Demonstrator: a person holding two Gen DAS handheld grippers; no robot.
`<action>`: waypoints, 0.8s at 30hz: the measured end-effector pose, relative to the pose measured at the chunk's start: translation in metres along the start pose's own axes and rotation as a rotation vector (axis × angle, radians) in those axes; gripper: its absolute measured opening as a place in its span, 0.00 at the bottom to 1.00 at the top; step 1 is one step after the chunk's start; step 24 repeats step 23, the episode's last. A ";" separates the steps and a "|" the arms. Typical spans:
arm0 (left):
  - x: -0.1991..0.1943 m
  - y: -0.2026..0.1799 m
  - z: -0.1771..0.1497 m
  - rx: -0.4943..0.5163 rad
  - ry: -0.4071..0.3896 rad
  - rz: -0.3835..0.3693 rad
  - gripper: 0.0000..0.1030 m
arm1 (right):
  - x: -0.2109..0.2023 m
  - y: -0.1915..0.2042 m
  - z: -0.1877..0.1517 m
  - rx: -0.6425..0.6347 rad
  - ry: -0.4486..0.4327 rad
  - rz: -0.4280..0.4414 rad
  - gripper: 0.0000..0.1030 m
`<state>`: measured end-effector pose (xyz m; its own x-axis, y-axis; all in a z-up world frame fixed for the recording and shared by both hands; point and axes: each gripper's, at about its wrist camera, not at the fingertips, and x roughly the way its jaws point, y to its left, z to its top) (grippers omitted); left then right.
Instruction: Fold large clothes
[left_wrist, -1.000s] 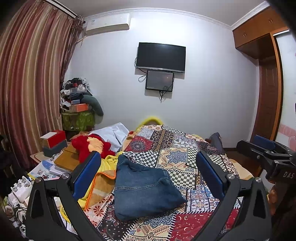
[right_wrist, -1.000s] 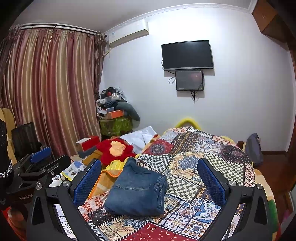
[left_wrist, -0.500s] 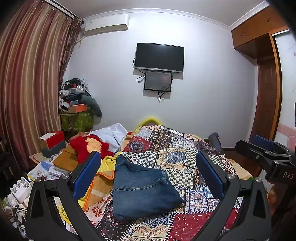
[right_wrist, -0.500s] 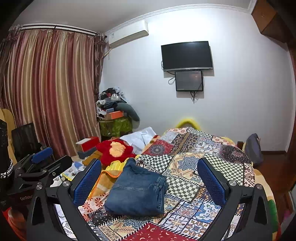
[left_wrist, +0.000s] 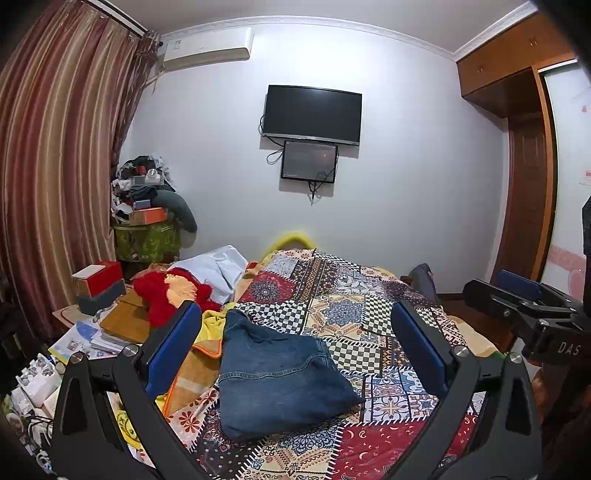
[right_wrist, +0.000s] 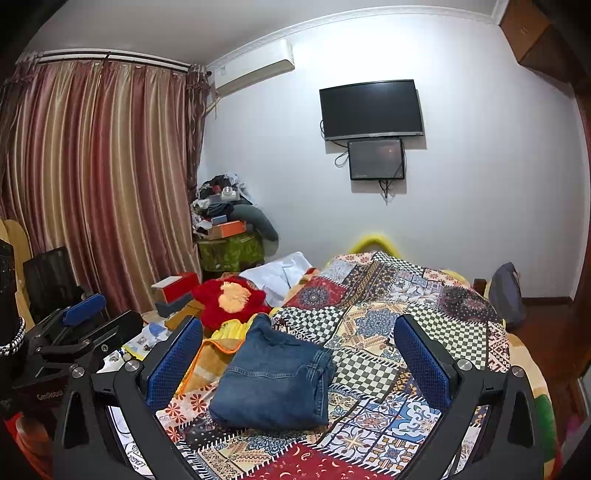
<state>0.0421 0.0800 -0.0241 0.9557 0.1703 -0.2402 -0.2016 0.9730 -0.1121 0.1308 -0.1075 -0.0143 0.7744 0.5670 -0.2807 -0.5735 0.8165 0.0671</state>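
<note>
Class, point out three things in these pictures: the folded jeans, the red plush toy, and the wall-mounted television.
folded jeans (right_wrist: 273, 384): right wrist view, middle of the top denim layer.
red plush toy (right_wrist: 231, 301): right wrist view, its orange patch.
wall-mounted television (left_wrist: 312, 113): left wrist view, centre of the dark screen.

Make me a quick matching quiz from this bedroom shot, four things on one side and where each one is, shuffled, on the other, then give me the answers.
Things:
1. folded jeans
2. television
3. air conditioner
4. red plush toy

Places:
A. high on the wall beside the curtain top
B. at the bed's left edge, beyond the jeans
C. on the patchwork bedspread, in front of both open tongs
D. mounted on the wall above a smaller screen

Pairs: 1-C, 2-D, 3-A, 4-B
</note>
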 end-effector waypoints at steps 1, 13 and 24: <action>0.000 -0.001 0.000 0.003 -0.002 0.000 1.00 | -0.001 0.000 0.000 0.002 0.000 0.000 1.00; 0.001 -0.001 -0.001 -0.005 0.001 -0.022 1.00 | 0.000 0.000 -0.002 0.007 0.005 -0.004 1.00; 0.000 -0.003 -0.002 -0.004 0.002 -0.027 1.00 | 0.000 0.002 -0.001 0.008 0.004 -0.004 1.00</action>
